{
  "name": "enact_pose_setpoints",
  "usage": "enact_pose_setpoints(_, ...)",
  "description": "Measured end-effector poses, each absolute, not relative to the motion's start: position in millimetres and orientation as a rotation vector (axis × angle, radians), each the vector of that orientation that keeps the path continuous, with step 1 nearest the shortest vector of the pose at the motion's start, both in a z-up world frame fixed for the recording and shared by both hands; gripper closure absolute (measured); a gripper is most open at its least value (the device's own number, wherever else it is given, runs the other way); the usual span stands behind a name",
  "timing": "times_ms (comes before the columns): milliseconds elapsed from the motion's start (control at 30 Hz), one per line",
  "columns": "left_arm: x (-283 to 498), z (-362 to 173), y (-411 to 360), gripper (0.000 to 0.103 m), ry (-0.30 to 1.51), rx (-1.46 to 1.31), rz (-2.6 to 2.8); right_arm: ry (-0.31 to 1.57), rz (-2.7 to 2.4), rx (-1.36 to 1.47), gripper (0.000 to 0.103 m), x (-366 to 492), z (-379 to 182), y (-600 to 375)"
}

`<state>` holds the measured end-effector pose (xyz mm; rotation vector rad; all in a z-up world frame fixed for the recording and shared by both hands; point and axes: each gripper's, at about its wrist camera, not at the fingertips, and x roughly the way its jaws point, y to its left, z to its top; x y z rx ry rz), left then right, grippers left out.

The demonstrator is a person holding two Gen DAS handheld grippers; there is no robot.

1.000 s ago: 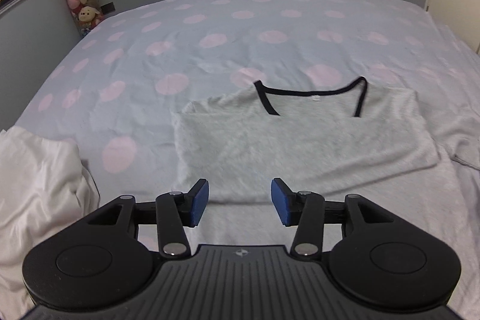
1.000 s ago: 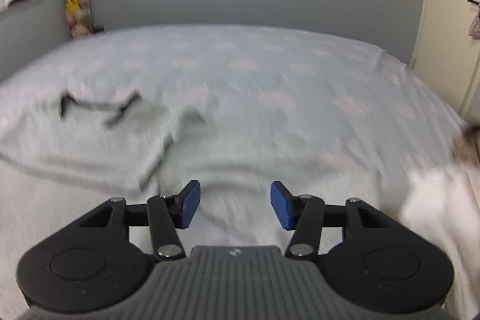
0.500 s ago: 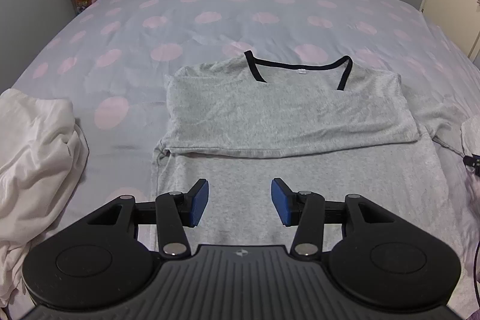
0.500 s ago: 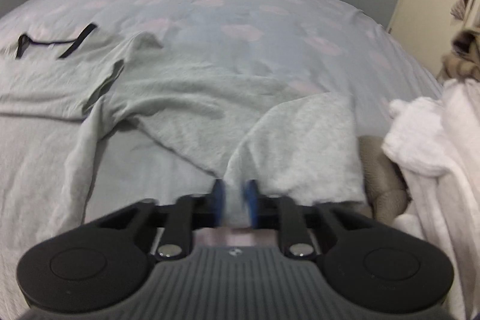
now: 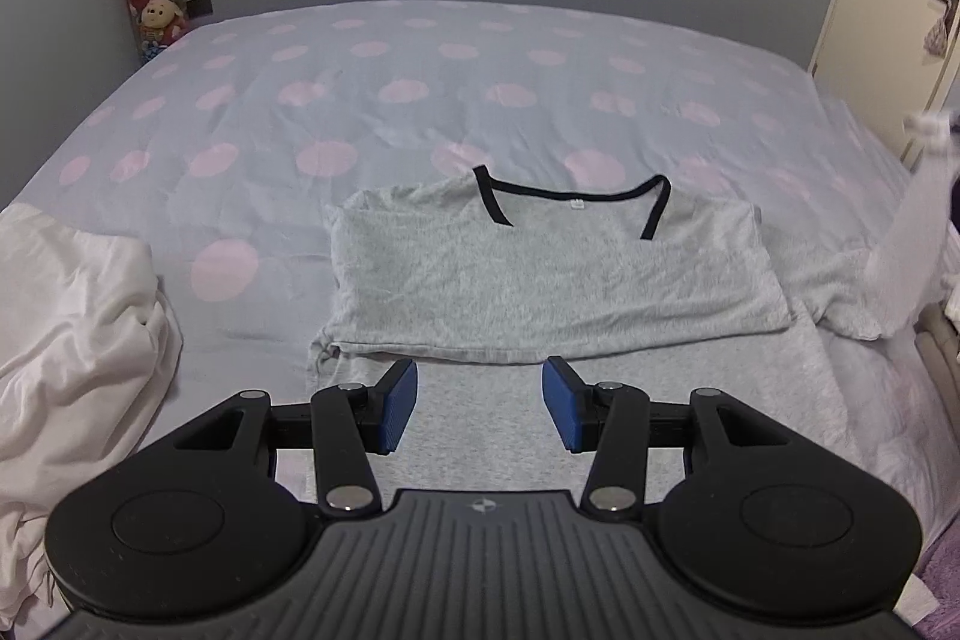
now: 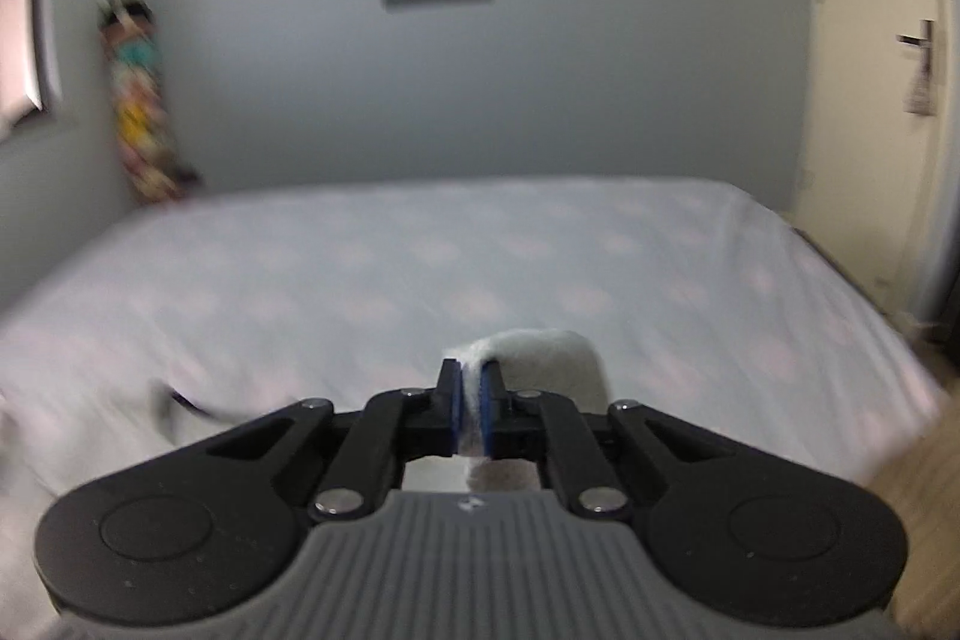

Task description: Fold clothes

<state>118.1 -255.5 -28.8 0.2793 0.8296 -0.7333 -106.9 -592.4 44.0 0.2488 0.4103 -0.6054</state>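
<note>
Left to right: white bedding [image 5: 72, 340] sat heaped at the bed's [image 5: 420, 100] left edge, your left tool [image 5: 479, 403] hung empty with jaws half apart over the lower part of the grey T-shirt [image 5: 552, 274], which lay flat mid-bed with its left sleeve folded in. Your right tool [image 6: 472, 415] had just been closing and was clamped on the right sleeve [image 6: 540, 358], lifted well off the bed and pointing only slightly down. Risk, as I judged it: nothing pinned the body, so pulling that sleeve across could've dragged the shirt and undone the left fold; the thin pinch could've slipped too.
</note>
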Motion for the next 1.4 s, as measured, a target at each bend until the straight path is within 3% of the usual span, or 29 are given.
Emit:
enact_pose_setpoints(167,131,-21,-234,0.059,0.821,0.237,-0.707,0.306,-0.429,0.28,0.095,-56,102,-552)
enact_pose_setpoints(333,149,-18,-213,0.059,0.813,0.2,-0.68,0.288,-0.284,0.276,0.095,3,117,-499)
enact_pose_setpoints(467,168,-27,-202,0.059,0.824,0.188,-0.655,0.334,-0.216,0.306,0.095,53,90,-468)
enact_pose_setpoints(800,201,-62,-193,0.059,0.876,0.187,-0.644,0.598,-0.113,0.462,0.095,150,-62,-428)
enact_pose_setpoints(933,211,-71,-201,0.059,0.88,0.186,-0.649,0.663,-0.052,0.513,0.087,165,-101,-418)
enact_pose_setpoints(1100,224,-74,-219,0.059,0.861,0.179,-0.665,0.643,-0.033,0.505,0.075,155,-100,-431)
enact_pose_setpoints(1400,258,-99,-288,0.059,0.89,0.256,-0.684,0.667,-0.26,0.302,0.07,61,-107,-505)
